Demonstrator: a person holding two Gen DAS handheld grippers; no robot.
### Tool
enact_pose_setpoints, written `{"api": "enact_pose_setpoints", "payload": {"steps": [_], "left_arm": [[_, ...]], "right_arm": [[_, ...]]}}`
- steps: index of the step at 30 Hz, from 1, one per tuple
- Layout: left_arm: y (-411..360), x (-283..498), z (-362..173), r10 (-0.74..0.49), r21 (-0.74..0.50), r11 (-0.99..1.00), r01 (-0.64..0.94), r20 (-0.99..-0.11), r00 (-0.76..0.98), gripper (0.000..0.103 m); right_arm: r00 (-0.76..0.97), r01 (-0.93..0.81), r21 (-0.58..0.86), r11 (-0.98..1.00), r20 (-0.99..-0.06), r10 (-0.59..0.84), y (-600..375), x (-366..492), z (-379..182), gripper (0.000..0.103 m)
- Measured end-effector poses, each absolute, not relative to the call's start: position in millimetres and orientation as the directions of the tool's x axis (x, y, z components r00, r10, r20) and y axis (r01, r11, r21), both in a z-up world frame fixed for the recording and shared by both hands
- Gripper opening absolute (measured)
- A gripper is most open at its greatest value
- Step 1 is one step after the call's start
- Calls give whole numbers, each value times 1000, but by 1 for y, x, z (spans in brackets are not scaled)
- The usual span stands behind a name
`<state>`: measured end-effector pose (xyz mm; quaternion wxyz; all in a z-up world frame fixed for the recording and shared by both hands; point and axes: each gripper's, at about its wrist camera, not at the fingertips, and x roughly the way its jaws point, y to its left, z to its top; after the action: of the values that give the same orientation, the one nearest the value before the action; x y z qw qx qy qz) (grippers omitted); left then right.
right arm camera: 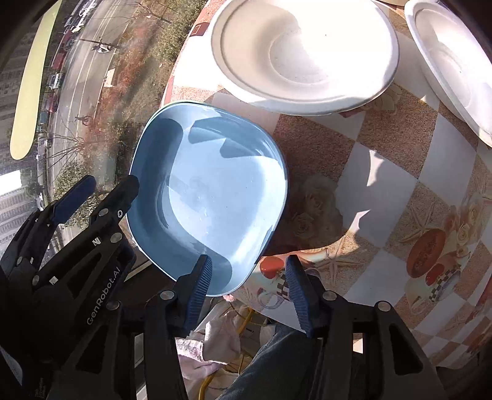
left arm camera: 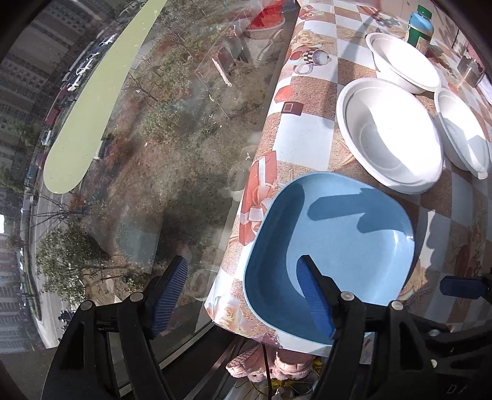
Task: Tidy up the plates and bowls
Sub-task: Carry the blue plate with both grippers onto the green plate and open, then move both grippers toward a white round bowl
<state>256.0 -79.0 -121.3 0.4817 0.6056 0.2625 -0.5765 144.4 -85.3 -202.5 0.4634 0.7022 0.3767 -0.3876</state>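
Note:
A light blue square plate (left arm camera: 335, 243) (right arm camera: 215, 190) lies on the patterned tablecloth (left arm camera: 307, 101) at the table's near corner, its rim jutting past the edge. My left gripper (left arm camera: 243, 261) (right arm camera: 104, 190) is open astride the plate's left rim, with one finger over the inside and the other off the table. My right gripper (right arm camera: 248, 261) is open at the plate's near corner, its left pad (right arm camera: 200, 286) over the rim and touching nothing that I can see. Behind stand three white bowls: a large one (left arm camera: 387, 132) (right arm camera: 301, 52), a far one (left arm camera: 402, 61) and a right one (left arm camera: 461, 132) (right arm camera: 452, 61).
A window pane (left arm camera: 153, 154) runs along the table's left edge, with a street far below. At the back stand a blue-green bottle (left arm camera: 419, 26) and a metal cup (left arm camera: 470, 69). Pink slippers (left arm camera: 261, 363), a yellow cable (right arm camera: 215, 378) and a person's jeans leg (right arm camera: 276, 363) lie below the table.

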Motion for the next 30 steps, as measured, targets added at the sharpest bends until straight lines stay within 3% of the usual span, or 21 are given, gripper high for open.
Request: {"api": "enact_pose_setpoints", "payload": {"steps": [1, 2, 17, 30], "left_arm": [[-78, 256, -123, -227, 272, -403, 874, -955, 192, 77], [-75, 255, -124, -219, 263, -409, 873, -958, 186, 78], [-51, 158, -111, -160, 123, -566, 815, -986, 38, 78], [-108, 58, -94, -207, 118, -593, 797, -978, -10, 78]], "right_arm": [[399, 896, 346, -279, -902, 162, -81, 139, -201, 78], [401, 895, 351, -275, -904, 149, -78, 131, -199, 83], [397, 740, 258, -621, -913, 93, 40, -45, -214, 83], [258, 747, 215, -629, -966, -24, 12, -138, -173, 83]]}}
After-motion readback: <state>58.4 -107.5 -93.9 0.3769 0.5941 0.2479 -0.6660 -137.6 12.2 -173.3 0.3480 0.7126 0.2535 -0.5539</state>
